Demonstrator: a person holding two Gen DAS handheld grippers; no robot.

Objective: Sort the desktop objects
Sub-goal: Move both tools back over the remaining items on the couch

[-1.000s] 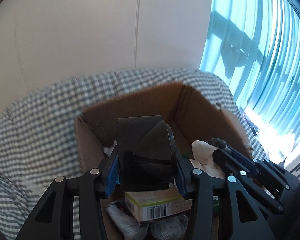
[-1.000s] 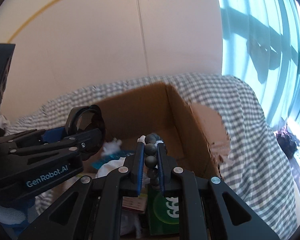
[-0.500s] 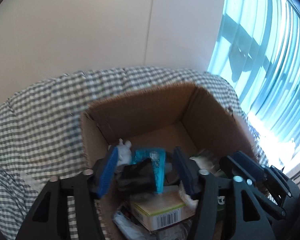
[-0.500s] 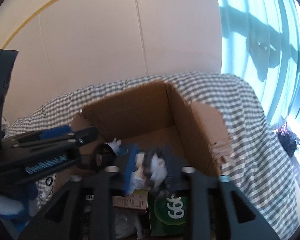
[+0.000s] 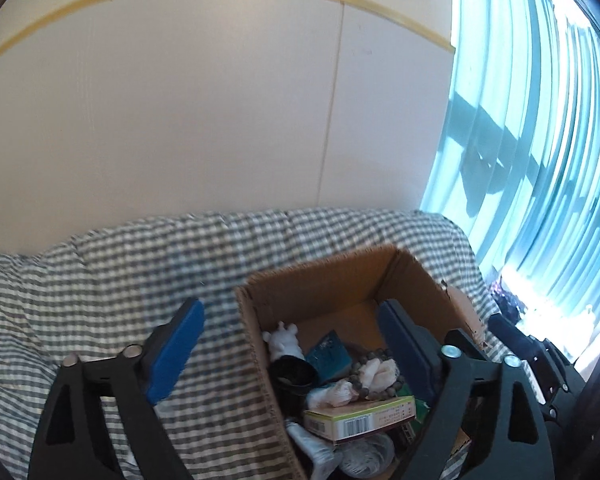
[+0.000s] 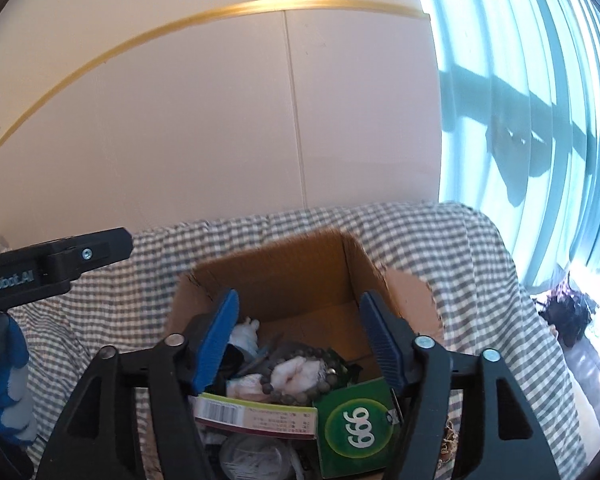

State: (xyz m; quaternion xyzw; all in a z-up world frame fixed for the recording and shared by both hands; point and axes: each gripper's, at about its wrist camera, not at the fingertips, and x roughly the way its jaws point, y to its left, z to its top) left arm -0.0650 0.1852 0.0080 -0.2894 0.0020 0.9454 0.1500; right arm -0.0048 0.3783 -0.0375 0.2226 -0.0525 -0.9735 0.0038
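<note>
An open cardboard box [image 5: 340,284] [image 6: 284,276] stands on a checked cloth. In it lie a black cup [image 5: 292,374], a bead bracelet [image 5: 374,376] [image 6: 300,376] on white tissue, a white figurine [image 5: 284,340], a teal packet [image 5: 327,354], a barcoded carton [image 5: 360,418] [image 6: 256,414] and a green 666 box [image 6: 358,420]. My left gripper [image 5: 290,354] is open and empty above the box's left wall. My right gripper [image 6: 298,340] is open and empty above the box.
The checked cloth [image 5: 112,280] [image 6: 472,280] covers the surface around the box. A cream wall [image 5: 220,112] is behind, a teal curtain [image 5: 540,152] at the right. The left gripper's body [image 6: 52,264] and a blue-white glove [image 6: 4,384] show at the right view's left edge.
Both grippers opened and rose back from the box. The black cup dropped from the left gripper into the box; the bead bracelet dropped from the right gripper onto the tissue.
</note>
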